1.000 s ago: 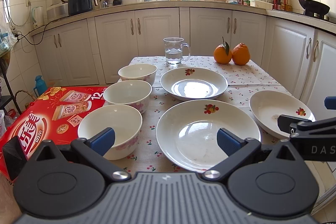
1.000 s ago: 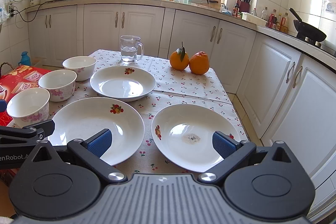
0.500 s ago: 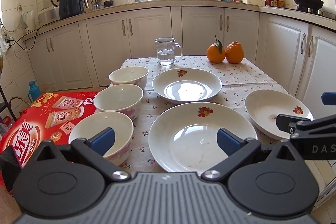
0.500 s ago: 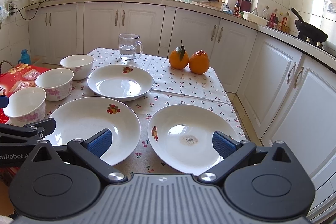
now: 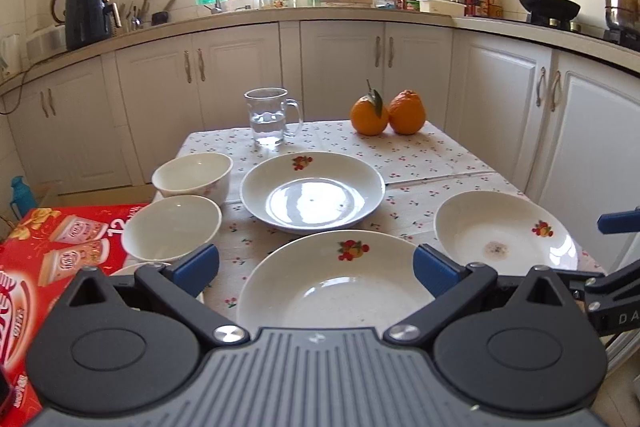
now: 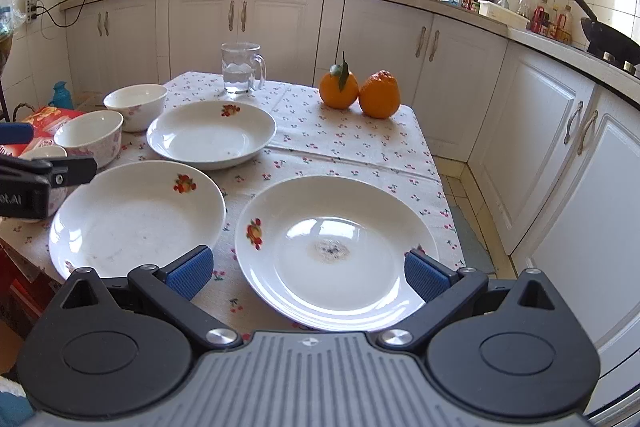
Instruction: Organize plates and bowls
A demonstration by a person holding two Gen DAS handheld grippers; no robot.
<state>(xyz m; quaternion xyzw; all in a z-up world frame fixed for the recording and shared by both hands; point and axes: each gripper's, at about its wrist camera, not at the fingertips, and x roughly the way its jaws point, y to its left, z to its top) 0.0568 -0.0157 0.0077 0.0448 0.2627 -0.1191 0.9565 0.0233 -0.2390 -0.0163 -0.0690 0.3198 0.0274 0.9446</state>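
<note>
Both jaws spread wide, nothing gripped. Left hand-held gripper (image 5: 316,269) hovers over the near-left plate (image 5: 340,283); right hand-held gripper (image 6: 308,273) hovers over the near-right plate (image 6: 332,251), which has a small brownish stain at its centre. Third plate (image 6: 211,135) sits behind them on the surface (image 6: 340,143), cherry-print cloth. Bowls line the left edge: far bowl (image 5: 193,174), middle bowl (image 5: 172,227), and a nearest one mostly hidden behind the left fingers, probably a third bowl. Glass mug (image 5: 270,117) with water and two oranges (image 5: 386,113) at the far end. Red box (image 5: 52,255) beside the surface, left.
</note>
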